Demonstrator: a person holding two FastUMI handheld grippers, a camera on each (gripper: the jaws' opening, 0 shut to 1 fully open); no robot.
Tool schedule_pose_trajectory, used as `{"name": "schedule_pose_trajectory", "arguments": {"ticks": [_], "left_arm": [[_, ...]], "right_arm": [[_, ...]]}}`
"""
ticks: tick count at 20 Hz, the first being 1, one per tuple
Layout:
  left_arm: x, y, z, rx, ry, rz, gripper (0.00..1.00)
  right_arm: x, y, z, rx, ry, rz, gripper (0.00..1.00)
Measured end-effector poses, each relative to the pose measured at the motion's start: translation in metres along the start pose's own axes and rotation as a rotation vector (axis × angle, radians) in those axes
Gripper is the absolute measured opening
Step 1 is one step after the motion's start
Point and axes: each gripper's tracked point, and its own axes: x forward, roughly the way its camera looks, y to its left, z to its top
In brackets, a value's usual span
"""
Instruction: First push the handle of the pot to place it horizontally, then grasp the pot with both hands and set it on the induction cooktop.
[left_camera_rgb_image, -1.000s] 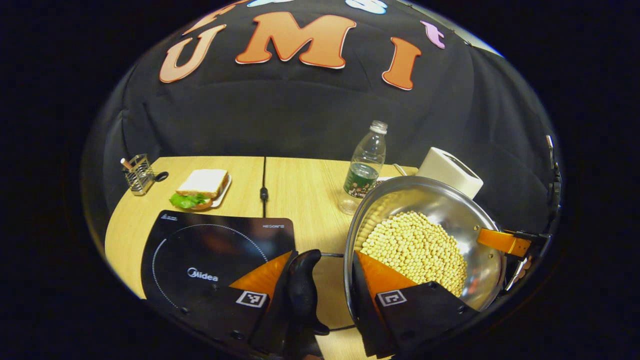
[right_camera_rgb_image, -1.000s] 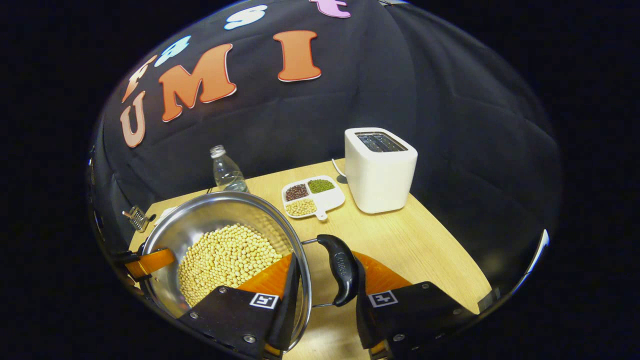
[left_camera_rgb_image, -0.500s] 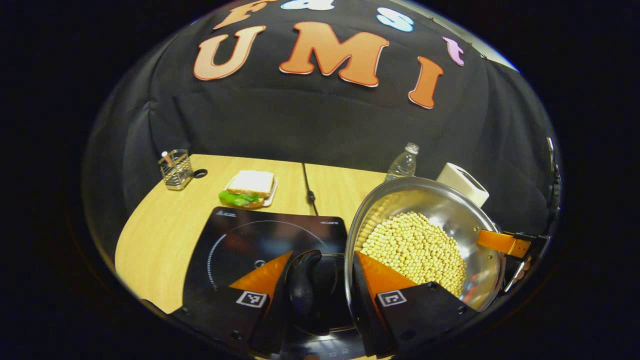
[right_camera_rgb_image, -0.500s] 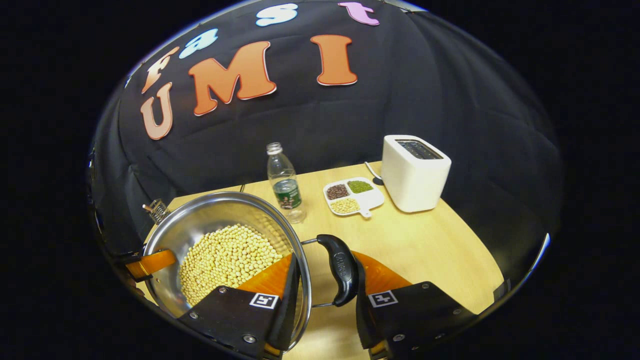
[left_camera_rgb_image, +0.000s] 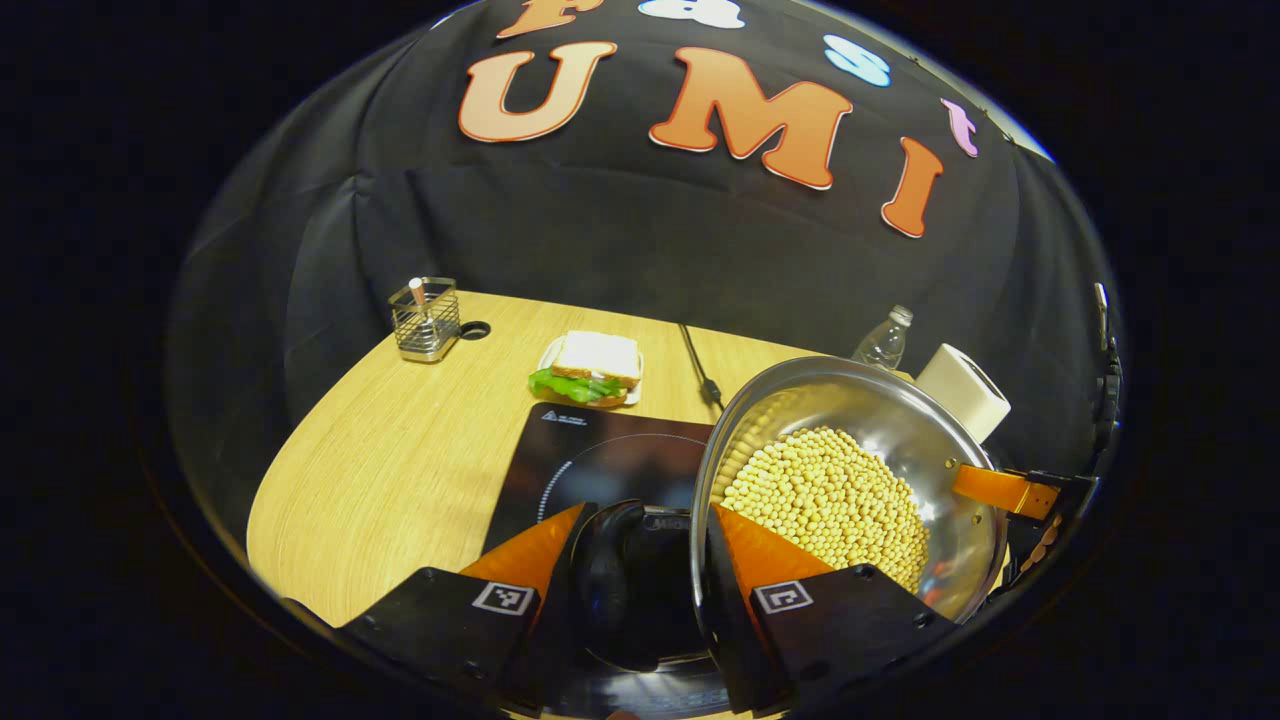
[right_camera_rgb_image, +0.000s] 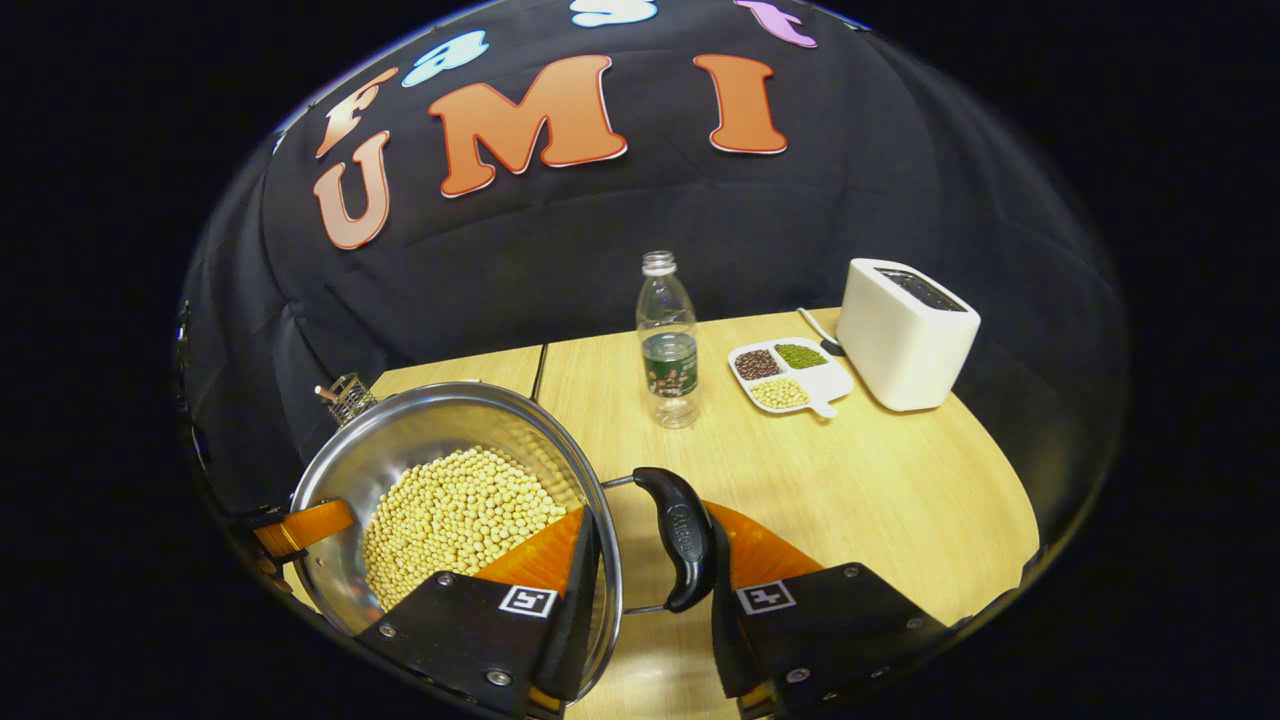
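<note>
The pot (left_camera_rgb_image: 850, 480), heaped with beans (left_camera_rgb_image: 830, 500), hung over the induction cooktop (left_camera_rgb_image: 600, 465), both tongs (left_camera_rgb_image: 640, 570) (right_camera_rgb_image: 640, 560) clamped on its side handles. A tilt while lowering could have spilled beans, or a handle might have slipped.

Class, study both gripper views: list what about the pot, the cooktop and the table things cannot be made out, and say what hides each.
1. Pot underside and any gap above the induction cooktop: left gripper view, hidden by the pot's wall.
2. Cooktop's right part: same view, behind the pot and left tool.
3. Toaster base: behind the pot's rim.
4. Caddy: right gripper view, partly behind the pot; contents too small.
</note>
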Motion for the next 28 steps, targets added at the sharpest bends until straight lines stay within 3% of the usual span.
{"name": "schedule_pose_trajectory", "arguments": {"ticks": [6, 9, 10, 11, 12, 14, 18, 19, 22, 24, 25, 27, 28], "left_arm": [[0.011, 0.041, 0.001, 0.006, 0.015, 0.028, 0.63], [0.016, 0.055, 0.003, 0.015, 0.017, 0.033, 0.67], [0.017, 0.057, 0.004, 0.013, 0.021, 0.031, 0.63], [0.020, 0.062, 0.004, 0.011, 0.023, 0.030, 0.67], [0.023, 0.067, 0.004, 0.012, 0.023, 0.029, 0.66], [0.030, 0.074, 0.004, 0.018, 0.032, 0.029, 0.68], [0.038, 0.084, -0.001, 0.015, 0.058, 0.042, 0.64], [0.042, 0.087, 0.000, 0.016, 0.056, 0.054, 0.72], [0.038, 0.091, 0.009, 0.026, 0.027, 0.084, 0.75], [0.031, 0.091, 0.033, 0.053, -0.052, 0.093, 0.82], [0.020, 0.088, 0.044, 0.072, -0.089, 0.101, 0.94], [-0.002, 0.077, 0.064, 0.100, -0.148, 0.114, 0.99], [-0.014, 0.070, 0.076, 0.109, -0.181, 0.115, 0.98]], "right_arm": [[0.021, 0.036, -0.014, -0.006, 0.032, 0.024, 0.51], [0.030, 0.050, -0.018, 0.003, 0.047, 0.032, 0.51], [0.032, 0.053, -0.019, 0.004, 0.050, 0.032, 0.51], [0.034, 0.055, -0.021, 0.008, 0.050, 0.033, 0.47], [0.036, 0.059, -0.021, 0.011, 0.053, 0.033, 0.51], [0.039, 0.063, -0.025, 0.015, 0.062, 0.035, 0.51], [0.046, 0.069, -0.035, 0.031, 0.087, 0.036, 0.51], [0.044, 0.072, -0.035, 0.034, 0.080, 0.039, 0.52], [0.040, 0.077, -0.040, 0.015, 0.093, 0.056, 0.57], [0.033, 0.075, -0.032, 0.039, 0.076, 0.085, 0.60], [0.031, 0.073, -0.022, 0.050, 0.046, 0.088, 0.62], [0.017, 0.064, -0.002, 0.071, -0.012, 0.089, 0.74], [0.007, 0.060, 0.007, 0.071, -0.037, 0.092, 0.85]]}}
